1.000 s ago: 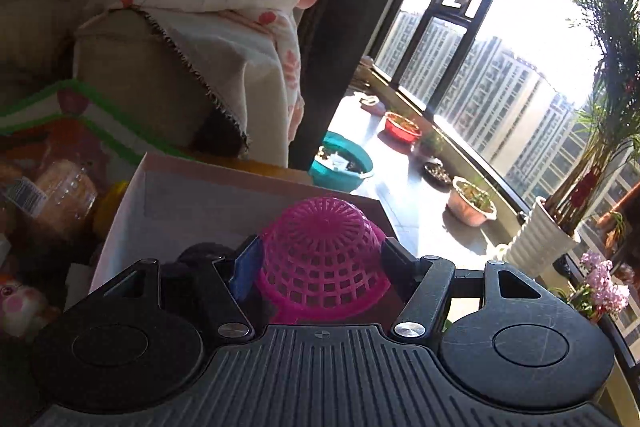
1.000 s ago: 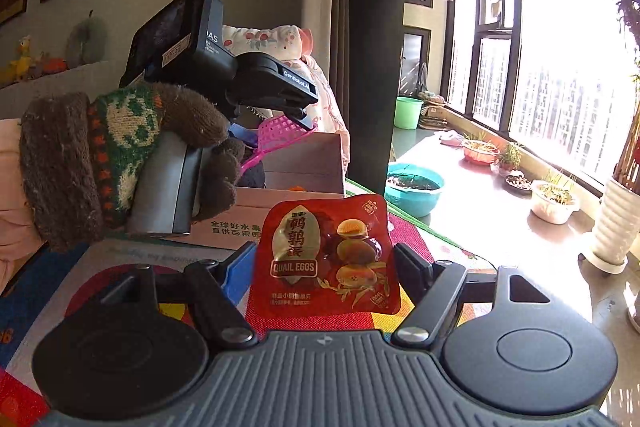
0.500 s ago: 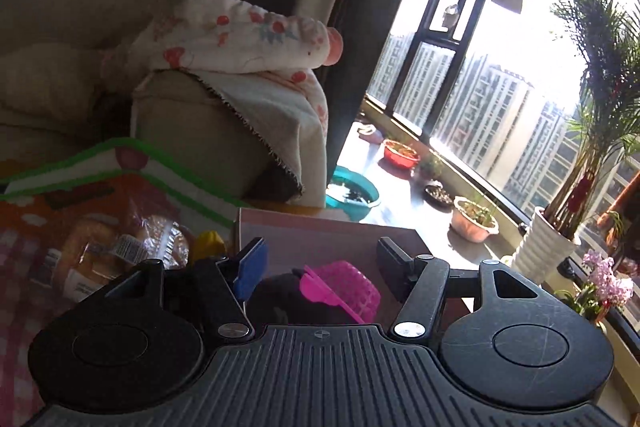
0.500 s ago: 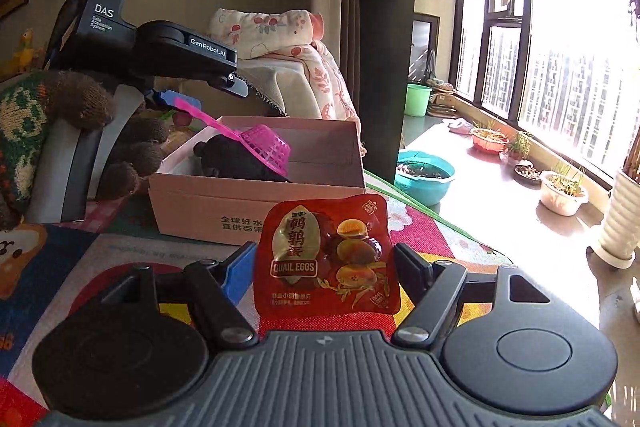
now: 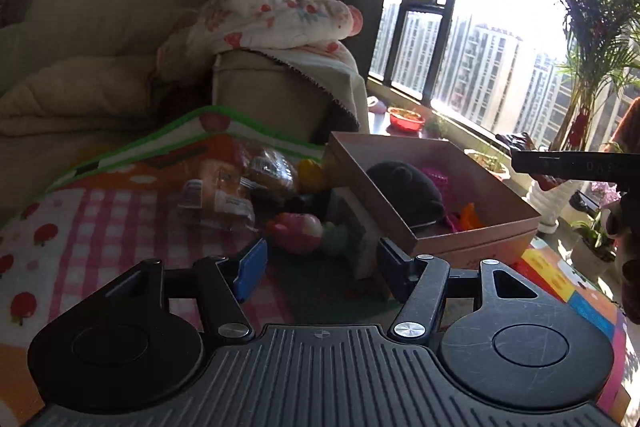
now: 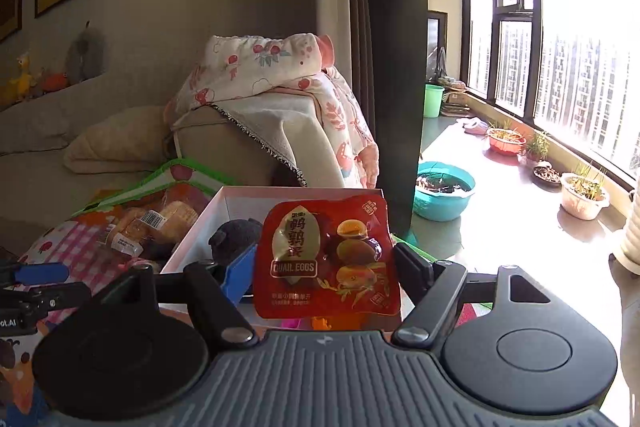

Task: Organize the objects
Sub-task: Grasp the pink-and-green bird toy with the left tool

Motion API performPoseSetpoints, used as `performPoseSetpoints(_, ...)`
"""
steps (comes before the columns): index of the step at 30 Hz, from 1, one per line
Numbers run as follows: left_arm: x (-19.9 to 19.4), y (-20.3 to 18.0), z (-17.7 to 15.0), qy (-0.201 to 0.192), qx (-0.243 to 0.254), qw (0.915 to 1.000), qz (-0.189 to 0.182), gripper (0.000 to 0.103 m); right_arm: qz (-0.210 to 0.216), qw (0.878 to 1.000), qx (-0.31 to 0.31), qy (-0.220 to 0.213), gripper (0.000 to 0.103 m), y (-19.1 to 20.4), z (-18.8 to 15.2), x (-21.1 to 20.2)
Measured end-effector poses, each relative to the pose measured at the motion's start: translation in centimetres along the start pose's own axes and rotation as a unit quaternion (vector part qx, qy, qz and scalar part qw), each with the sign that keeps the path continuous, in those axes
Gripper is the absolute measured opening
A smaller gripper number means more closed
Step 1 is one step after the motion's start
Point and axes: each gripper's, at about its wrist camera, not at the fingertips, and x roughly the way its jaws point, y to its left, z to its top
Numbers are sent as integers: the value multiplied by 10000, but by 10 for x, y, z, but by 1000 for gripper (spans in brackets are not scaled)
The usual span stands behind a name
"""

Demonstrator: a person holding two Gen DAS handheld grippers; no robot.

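My right gripper point(image 6: 325, 263) is shut on a red quail-egg packet point(image 6: 326, 255), held upright over the near edge of the cardboard box point(image 6: 240, 193). The box point(image 5: 472, 227) holds a black plush toy point(image 5: 408, 191), a pink mesh basket point(image 5: 436, 175) and an orange piece point(image 5: 468, 217). My left gripper point(image 5: 320, 267) is open and empty, low over the mat to the left of the box. The right gripper's body point(image 5: 576, 163) shows at the right edge of the left wrist view.
Wrapped bread packs point(image 5: 236, 183), a yellow object point(image 5: 310, 175) and a pink toy point(image 5: 296, 229) lie on the patterned mat point(image 5: 80, 227) left of the box. A sofa arm with a floral blanket point(image 6: 272, 79) stands behind. Plant pots point(image 6: 584, 191) line the window sill.
My left gripper let the pink basket go into the box, then drew back and to the left. My right gripper carried the packet forward to the box.
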Motion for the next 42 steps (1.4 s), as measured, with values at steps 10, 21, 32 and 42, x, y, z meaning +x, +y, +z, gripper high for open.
performPoseSetpoints(10, 5, 27, -19, 158, -345, 9990, -233, 65, -109, 9983, -563, 77, 99, 32, -51, -13)
performPoseSetpoints(21, 62, 30, 26, 176, -1299, 9914, -18, 63, 162, 9996, -180, 137, 101, 47, -99, -24)
performPoseSetpoints(32, 124, 31, 44, 515, -542, 9971, -113, 33, 243, 9996, 25, 131, 103, 42, -102, -24)
performPoseSetpoints(42, 65, 22, 13, 583, 186, 9966, -557, 32, 249, 9996, 77, 125, 103, 42, -102, -24)
